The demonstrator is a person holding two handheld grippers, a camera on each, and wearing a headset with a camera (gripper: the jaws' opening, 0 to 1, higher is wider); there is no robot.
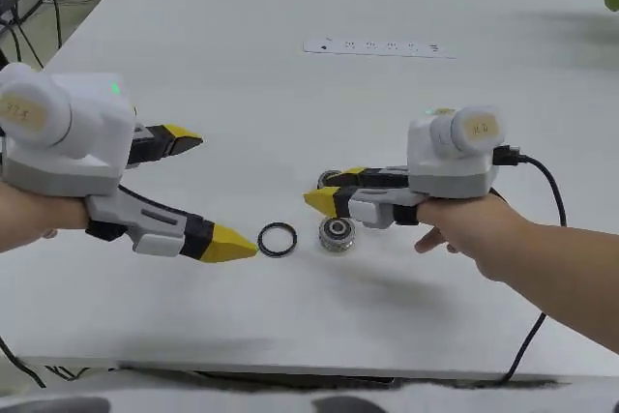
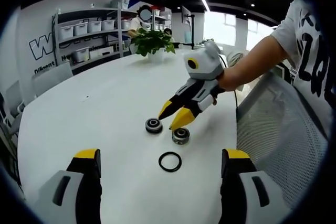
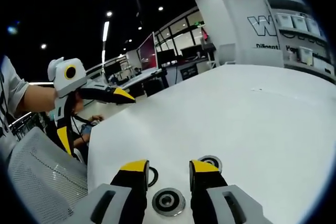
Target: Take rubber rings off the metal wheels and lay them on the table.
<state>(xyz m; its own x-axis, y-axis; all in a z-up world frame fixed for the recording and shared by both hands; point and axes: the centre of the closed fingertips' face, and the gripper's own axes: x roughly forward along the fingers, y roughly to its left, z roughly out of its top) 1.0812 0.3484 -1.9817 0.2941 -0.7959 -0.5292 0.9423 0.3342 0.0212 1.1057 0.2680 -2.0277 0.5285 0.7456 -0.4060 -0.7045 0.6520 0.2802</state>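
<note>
Left gripper point(image 1: 206, 192): jaws wide apart, empty, held above the table point(image 1: 290, 336). The ring point(image 1: 278, 239) lies flat just off its lower tip.

Right gripper point(image 3: 169, 167): jaws part open, gripping nothing. The near wheel point(image 3: 168, 201) sits on the table between them, and the far wheel point(image 3: 214, 160) is just past one tip.

White table, with a power strip point(image 1: 379, 46) well beyond both grippers. Shelves point(image 2: 86, 30) hold bins, with a plant point(image 2: 152, 41) near them.

In the head view the far wheel is half hidden behind the right gripper. Cannot tell whether the wheels still carry rings.

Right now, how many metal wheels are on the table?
2. One wheel lies beside the loose rubber ring, near the right gripper's tips; the other wheel sits just behind it.
</note>
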